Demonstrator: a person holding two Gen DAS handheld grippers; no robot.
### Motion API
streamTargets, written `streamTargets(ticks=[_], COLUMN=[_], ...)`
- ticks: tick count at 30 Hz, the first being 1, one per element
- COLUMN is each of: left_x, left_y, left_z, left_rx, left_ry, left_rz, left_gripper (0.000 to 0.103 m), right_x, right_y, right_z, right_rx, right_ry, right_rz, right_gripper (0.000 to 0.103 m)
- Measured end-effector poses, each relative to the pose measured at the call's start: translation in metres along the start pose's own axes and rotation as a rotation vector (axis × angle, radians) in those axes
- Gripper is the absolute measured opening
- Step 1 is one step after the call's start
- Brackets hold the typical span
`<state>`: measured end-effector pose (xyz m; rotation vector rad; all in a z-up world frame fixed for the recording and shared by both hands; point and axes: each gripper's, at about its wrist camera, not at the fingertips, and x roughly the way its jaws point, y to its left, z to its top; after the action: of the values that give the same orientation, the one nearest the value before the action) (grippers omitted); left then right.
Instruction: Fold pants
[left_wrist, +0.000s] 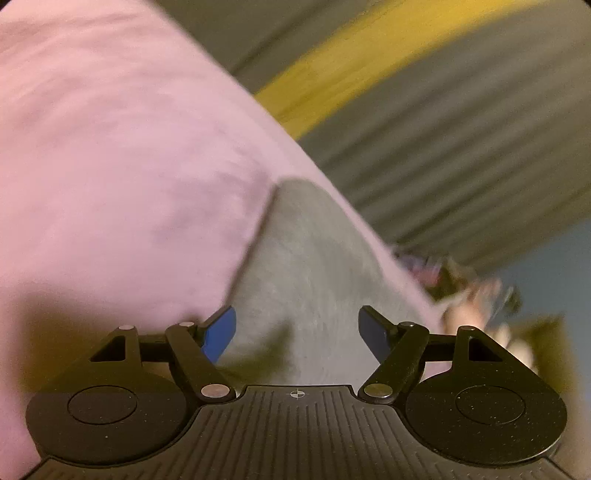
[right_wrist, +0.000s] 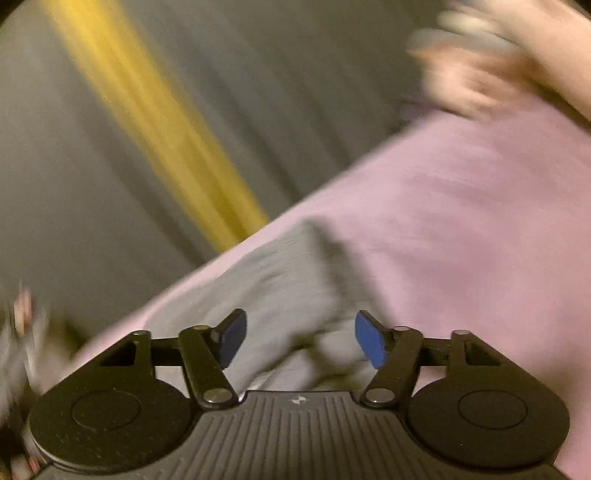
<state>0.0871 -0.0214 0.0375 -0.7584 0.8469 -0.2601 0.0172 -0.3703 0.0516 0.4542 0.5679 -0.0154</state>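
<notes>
Both the left gripper (left_wrist: 297, 338) and right gripper (right_wrist: 301, 338) show jaws wide, low in frame, over blurred grey pants (left_wrist: 306, 266) on pink sheet (left_wrist: 110, 166).

Your left black two-finger gripper with blue pads (left_wrist: 297, 334) has its jaws spread wide, nothing pinched between them. Your right black gripper with blue pads (right_wrist: 301, 338) is spread just as wide. Both views are blurred.
</notes>
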Motion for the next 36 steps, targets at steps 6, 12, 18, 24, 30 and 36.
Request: streamTargets(ticks=[6,12,18,24,30,36], left_x=[0.039,0.002,0.026,0.102,0.113,0.089], left_y=[0.003,-0.002,-0.054,-0.053,-0.027,-0.028], left_z=[-0.016,-0.012,0.004,0.015,0.018,0.007], left_rx=[0.213,0.416,0.509,0.597,0.589,0.606], left_ry=[0.026,-0.163,-0.144,-0.067,-0.107,-0.164], left_rz=[0.310,0.375,0.190,0.363,0.361,0.418], left_gripper=[0.071,0.070,0.075,0.085,0.099,0.099], right_x=[0.066,0.032,0.054,0.097,0.086,0.080], right_y=[0.036,0.018,0.052,0.034,0.000,0.013], right_z=[-0.021,-0.025,-0.015,-0.012,-0.008,-0.014], right_rx=[-0.402,-0.484,-0.542,-0.724,-0.734,-0.850], right_ry=[0.084,0.046,-0.072,-0.041,-0.073,-0.058], right_rz=[-0.069,-0.046,-0.053,-0.190,-0.086,-0.143], right_gripper=[0.041,0.026,0.030,0.019,0.012,0.012])
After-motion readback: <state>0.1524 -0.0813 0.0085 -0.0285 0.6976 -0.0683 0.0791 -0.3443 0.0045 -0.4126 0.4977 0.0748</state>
